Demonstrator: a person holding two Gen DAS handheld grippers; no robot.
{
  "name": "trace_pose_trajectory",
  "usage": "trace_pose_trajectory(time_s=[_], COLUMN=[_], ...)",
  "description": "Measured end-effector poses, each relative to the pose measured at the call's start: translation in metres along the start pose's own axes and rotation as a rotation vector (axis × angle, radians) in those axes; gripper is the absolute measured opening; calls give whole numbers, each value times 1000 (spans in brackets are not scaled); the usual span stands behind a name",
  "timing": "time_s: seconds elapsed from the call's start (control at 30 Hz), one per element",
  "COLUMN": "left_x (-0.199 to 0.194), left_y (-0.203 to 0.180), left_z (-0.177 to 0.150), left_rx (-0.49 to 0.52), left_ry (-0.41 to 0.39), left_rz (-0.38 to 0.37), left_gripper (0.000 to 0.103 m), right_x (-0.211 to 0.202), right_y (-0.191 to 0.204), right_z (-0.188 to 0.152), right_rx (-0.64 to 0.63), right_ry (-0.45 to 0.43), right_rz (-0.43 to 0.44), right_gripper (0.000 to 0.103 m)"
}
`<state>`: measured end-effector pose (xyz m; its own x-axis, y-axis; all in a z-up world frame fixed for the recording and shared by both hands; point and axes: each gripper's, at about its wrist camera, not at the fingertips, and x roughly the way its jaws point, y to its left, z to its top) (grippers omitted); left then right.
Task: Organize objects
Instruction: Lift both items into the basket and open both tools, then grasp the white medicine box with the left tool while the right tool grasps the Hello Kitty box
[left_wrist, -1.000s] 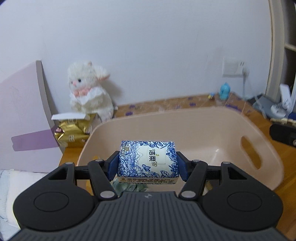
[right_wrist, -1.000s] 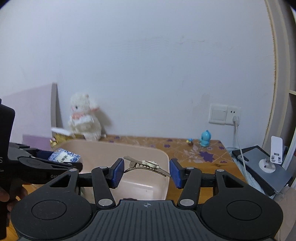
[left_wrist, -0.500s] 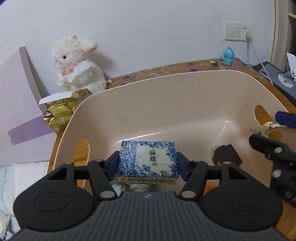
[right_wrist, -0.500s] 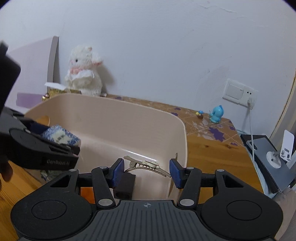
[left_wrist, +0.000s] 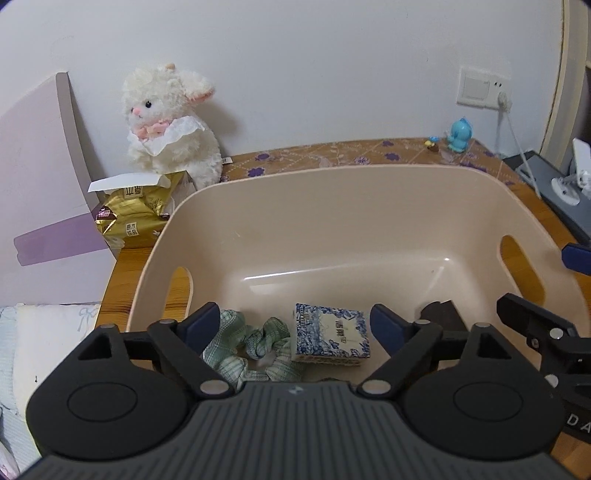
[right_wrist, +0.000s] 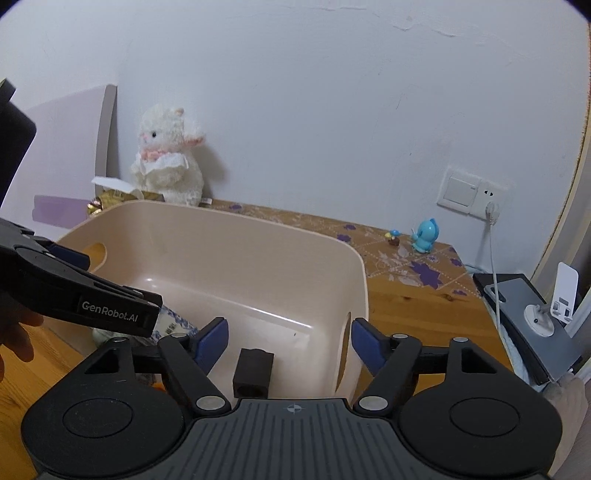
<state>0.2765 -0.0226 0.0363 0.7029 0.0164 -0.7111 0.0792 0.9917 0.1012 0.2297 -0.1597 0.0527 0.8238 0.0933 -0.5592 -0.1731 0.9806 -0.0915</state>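
The left gripper hangs over the near edge of the beige basket, its jaws wide apart and holding nothing. Below them, in the lower centre of the left view, the blue-and-white tissue pack lies on the basket floor, touching a green checked cloth on its left. The right gripper is also spread open and empty — a small black block sits on the basket floor between its fingers. A white plush lamb sits in the upper left, by the wall.
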Motion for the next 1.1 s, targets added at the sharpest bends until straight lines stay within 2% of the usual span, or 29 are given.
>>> trace_pose_trajectory(time_s=[0.17, 0.3, 0.5, 0.87, 1.1], left_x=[-26, -49, -81, -123, -136], left_y=[2, 9, 19, 24, 17], left_z=[0, -3, -16, -53, -84], left_rx=[13, -8, -27, -33, -24], left_ry=[-52, -90, -138, -161, -143], left_rz=[9, -2, 20, 15, -11], left_gripper=[90, 91, 94, 94, 94], right_x=[-25, -52, -85, -131, -146], right_y=[3, 7, 10, -2, -9], right_z=[3, 3, -2, -27, -49], right_rx=[4, 15, 31, 55, 43], right_ry=[-43, -78, -101, -96, -60], right_rz=[-10, 7, 10, 7, 12], right_gripper=[78, 86, 89, 90, 92])
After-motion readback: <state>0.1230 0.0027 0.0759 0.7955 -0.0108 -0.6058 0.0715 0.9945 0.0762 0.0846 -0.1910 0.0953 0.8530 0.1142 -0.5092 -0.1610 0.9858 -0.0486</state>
